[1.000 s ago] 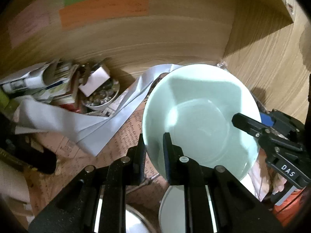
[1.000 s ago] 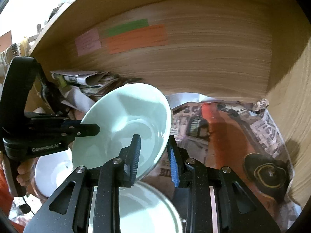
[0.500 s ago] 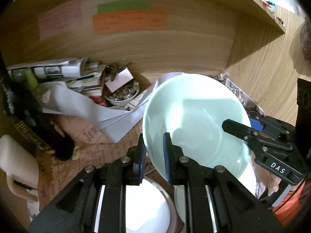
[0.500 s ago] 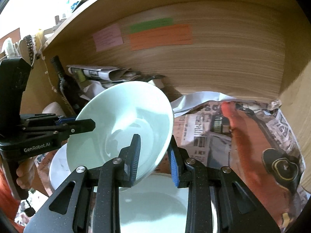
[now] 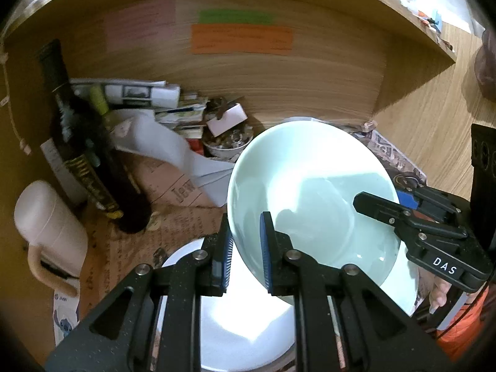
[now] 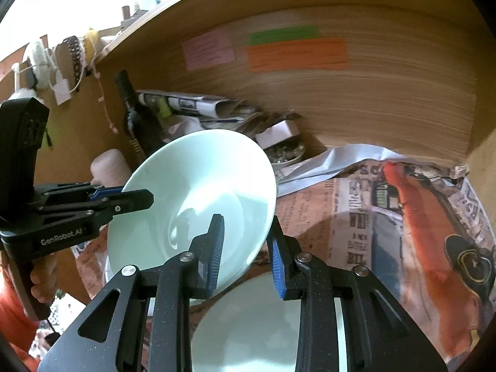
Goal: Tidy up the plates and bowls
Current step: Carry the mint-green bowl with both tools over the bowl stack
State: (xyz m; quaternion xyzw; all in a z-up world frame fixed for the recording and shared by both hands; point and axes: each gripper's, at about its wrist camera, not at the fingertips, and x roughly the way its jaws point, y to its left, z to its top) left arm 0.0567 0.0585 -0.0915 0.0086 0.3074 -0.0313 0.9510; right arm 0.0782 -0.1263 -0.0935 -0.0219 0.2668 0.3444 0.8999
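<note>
together, both hand-held grippers, left (image 5: pixel 245 245) and right (image 6: pixel 245 245), clench the tilted bowl (image 5: pixel 310 186).

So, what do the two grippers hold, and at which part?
Both hold the pale green bowl by its rim: left gripper and right gripper on opposite sides.
</note>
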